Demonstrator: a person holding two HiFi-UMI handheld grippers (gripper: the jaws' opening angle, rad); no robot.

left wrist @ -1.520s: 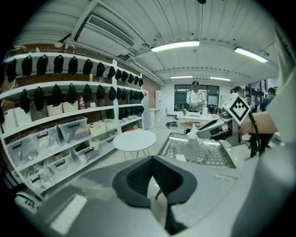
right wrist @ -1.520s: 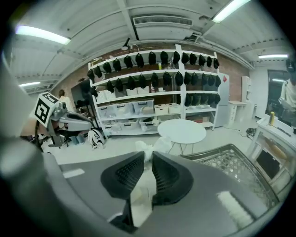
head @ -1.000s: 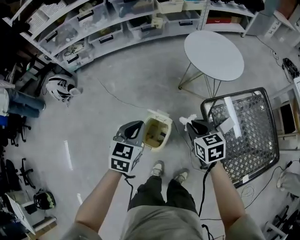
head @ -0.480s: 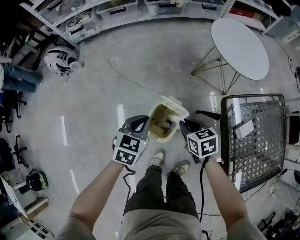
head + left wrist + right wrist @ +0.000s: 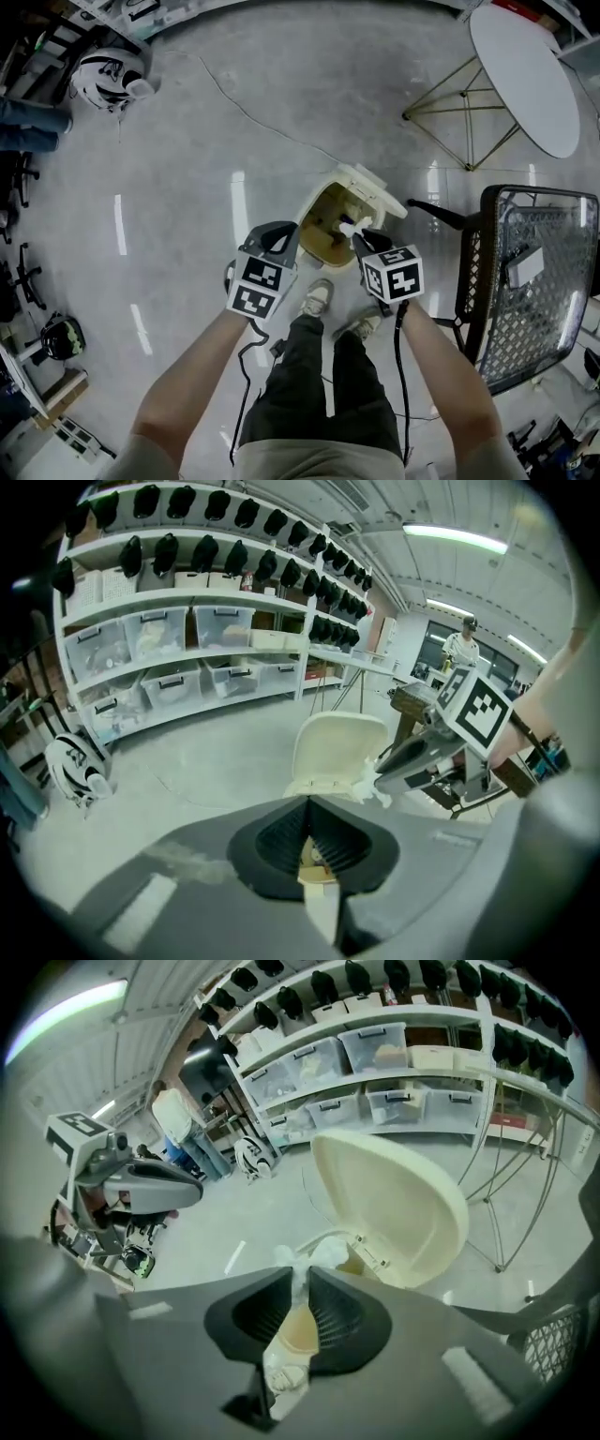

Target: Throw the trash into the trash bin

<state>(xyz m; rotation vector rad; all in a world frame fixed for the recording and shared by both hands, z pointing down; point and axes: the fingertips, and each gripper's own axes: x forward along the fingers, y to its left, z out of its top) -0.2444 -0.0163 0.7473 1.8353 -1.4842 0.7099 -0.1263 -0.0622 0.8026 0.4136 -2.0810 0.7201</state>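
A cream trash bin (image 5: 328,225) stands on the floor with its lid (image 5: 372,186) swung up and back. My right gripper (image 5: 354,236) is shut on a crumpled white tissue (image 5: 347,228) and hangs over the bin's open mouth. In the right gripper view the tissue (image 5: 306,1258) sticks out past the jaws in front of the lid (image 5: 398,1204). My left gripper (image 5: 284,240) is at the bin's left rim, jaws together with nothing in them. From the left gripper view (image 5: 307,802) I see the lid (image 5: 339,747) and the right gripper (image 5: 422,752) with the tissue (image 5: 371,786).
A black mesh chair (image 5: 534,281) stands right of the bin, and a round white table (image 5: 525,70) beyond it. A helmet (image 5: 98,75) lies at the far left and a cable (image 5: 253,127) crosses the floor. The person's shoes (image 5: 317,298) are just short of the bin.
Both grippers have come down towards the bin. The right one has carried the tissue from beside the chair to over the bin's opening.
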